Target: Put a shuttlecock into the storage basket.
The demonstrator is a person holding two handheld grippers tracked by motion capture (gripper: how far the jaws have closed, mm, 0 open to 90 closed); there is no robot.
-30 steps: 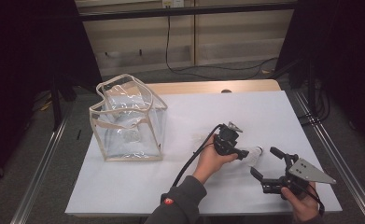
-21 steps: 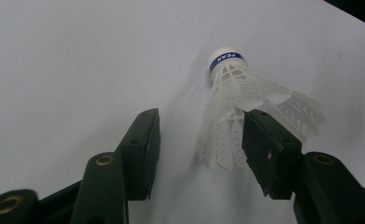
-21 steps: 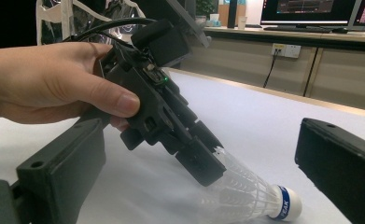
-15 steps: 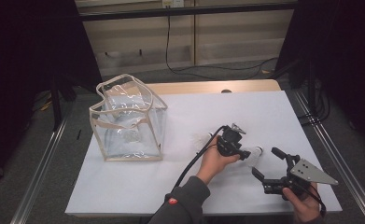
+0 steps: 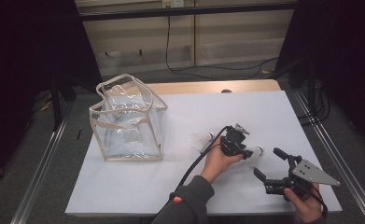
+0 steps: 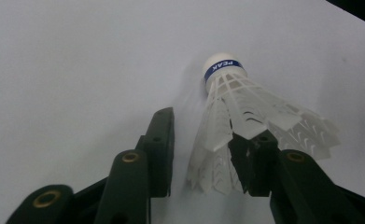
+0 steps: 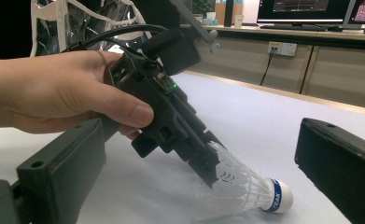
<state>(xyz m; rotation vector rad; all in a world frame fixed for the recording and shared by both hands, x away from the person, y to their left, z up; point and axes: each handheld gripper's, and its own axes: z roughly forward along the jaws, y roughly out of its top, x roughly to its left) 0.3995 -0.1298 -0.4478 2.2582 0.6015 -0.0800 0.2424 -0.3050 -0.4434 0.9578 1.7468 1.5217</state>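
Shuttlecock point(image 6: 245, 112) lying on its side on the white table point(image 5: 138, 186), skirt toward me, cork tip with the blue band pointing away, and my left gripper point(image 6: 208, 154) is straddling that skirt. The jaws have just been closing around it. In the left gripper view one jaw is already against the plastic skirt on the right side, while the other stands off it with a sliver of table showing between, so I'd call that not yet a grip: jaws partly drawn in, skirt between them, nothing clamped.

From the right gripper view I see the left gripper point(image 7: 171, 112) coming down at a slant onto the shuttlecock point(image 7: 245, 191), the hand wrapped round its body. My right gripper point(image 5: 271, 163) hangs just beside, jaws spread wide and holding nothing.

The risks, as I see them. That skirt is light, springy plastic; squeeze unevenly and the one touching jaw may shove it sideways so it rolls on its cone and slips out. Clamp too hard and the skirt could buckle or stay crushed. Grabbing at the wide end also means the cork's weight hangs out front, so it might pivot in the jaws on lifting. A second shuttlecock point(image 5: 203, 139) lies near on the table, and the clear plastic bag point(image 5: 126, 123) stands well apart to the left; a flicked shuttle could skid away across this smooth surface.
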